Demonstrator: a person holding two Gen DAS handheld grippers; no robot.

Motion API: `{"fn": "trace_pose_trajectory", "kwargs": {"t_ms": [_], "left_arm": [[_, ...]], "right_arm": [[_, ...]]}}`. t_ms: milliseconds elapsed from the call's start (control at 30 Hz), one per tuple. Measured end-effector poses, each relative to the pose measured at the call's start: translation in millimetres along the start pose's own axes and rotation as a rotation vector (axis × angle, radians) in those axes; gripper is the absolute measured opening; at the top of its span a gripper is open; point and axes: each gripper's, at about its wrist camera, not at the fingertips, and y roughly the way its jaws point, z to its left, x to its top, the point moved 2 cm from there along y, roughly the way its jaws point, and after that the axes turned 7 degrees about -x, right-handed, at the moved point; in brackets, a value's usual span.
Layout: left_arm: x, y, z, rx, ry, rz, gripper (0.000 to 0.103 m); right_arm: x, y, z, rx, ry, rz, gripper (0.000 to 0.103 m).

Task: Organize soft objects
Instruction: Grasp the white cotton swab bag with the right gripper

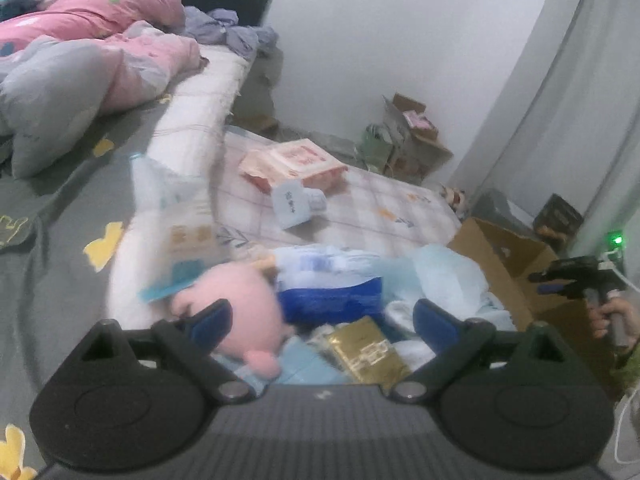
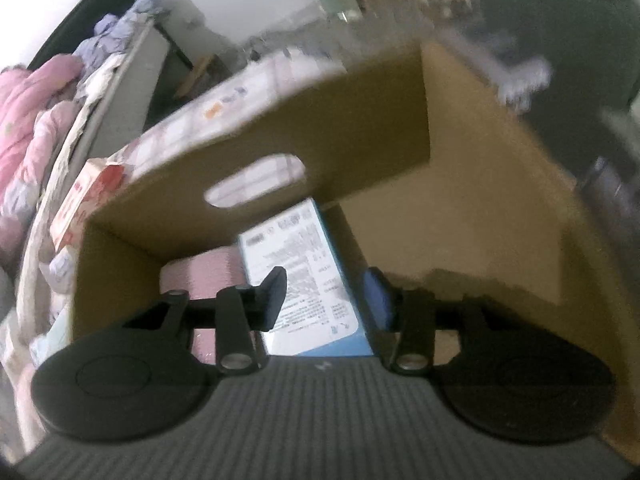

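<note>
My left gripper is open above a pile of soft things on the bed: a pink plush toy touches its left finger, with a blue-and-white tissue pack, a gold packet and light blue cloth between the fingers. My right gripper is open over a brown cardboard box. A blue-and-white pack lies in the box between its fingers, beside a pink item. The box and the right gripper also show at the right of the left wrist view.
A red-and-white pack and a small white pack lie farther on the checked mattress. A pink quilt, a grey pillow and a green sheet are on the left. Boxes stand by the wall.
</note>
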Motion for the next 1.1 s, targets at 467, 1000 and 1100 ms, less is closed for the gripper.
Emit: {"fn": "trace_pose_trajectory", "kwargs": {"t_ms": [467, 1000, 1100], "left_arm": [[-10.9, -22.6, 13.7, 0.099, 0.100, -0.131, 0.097], [43.0, 34.8, 105.0, 0.237, -0.071, -0.038, 0.061], [45.9, 47.1, 110.3, 0.217, -0.086, -0.008, 0.057]], "right_arm": [[-27.3, -96.5, 158.0, 0.357, -0.179, -0.036, 0.050], [-100.4, 15.8, 449.6, 0.686, -0.358, 0.326, 0.065], [-104.1, 49.0, 462.8, 0.673, -0.329, 0.382, 0.065]]}}
